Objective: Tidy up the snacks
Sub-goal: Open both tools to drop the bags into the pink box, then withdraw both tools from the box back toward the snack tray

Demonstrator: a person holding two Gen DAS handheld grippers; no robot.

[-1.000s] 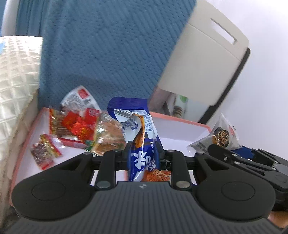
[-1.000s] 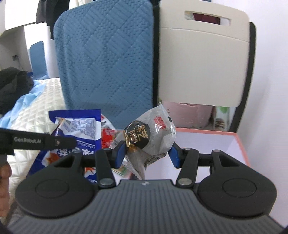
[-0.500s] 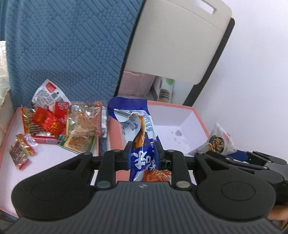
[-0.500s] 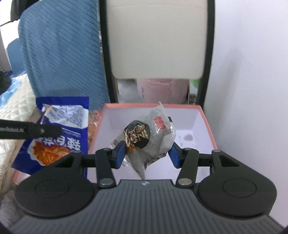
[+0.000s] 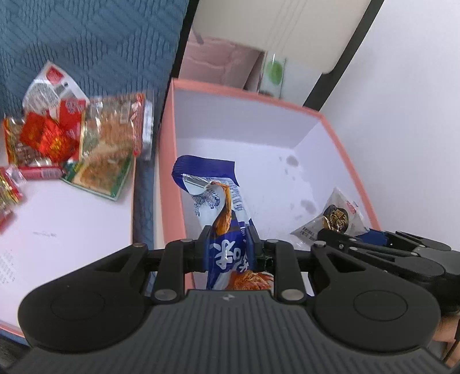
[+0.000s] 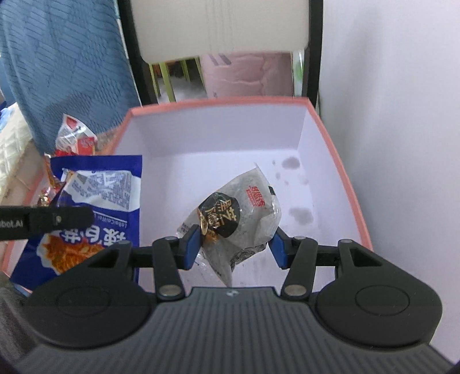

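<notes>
Blue quilted backrest (image 5: 86,43) fills the upper left of both wrist views; a cream panel (image 6: 221,26) with a black frame stands behind the boxes, white wall to the right.

Pink-rimmed box (image 5: 330,129), white inside, sits against the wall. A few dark spots mark its floor near the far right corner. Nothing lies loose on the floor that I can see.

Second tray (image 5: 63,218), white surface, lies just left of the box, a strip of blue fabric between them. At its far end a heap of snack packets (image 5: 72,135): red wrappers, a green-edged clear pack, one white-and-red pack leaning on the backrest. Somewhat blurred.

Left gripper (image 5: 228,244): jaws pressed tight on a blue snack bag (image 5: 224,230), pinched narrow at its middle; the bag's top stands up over the left side of the box interior.

Right gripper (image 6: 234,244): blue pads (image 6: 191,248) set wider, clamped on a clear wrapped bun (image 6: 238,213) with a black-and-gold round label and red print. The bun hangs over the box interior, right of the blue bag. Whether either pack touches the floor of the box, cannot tell.

Both grippers side by side, tilted downward into the box.
</notes>
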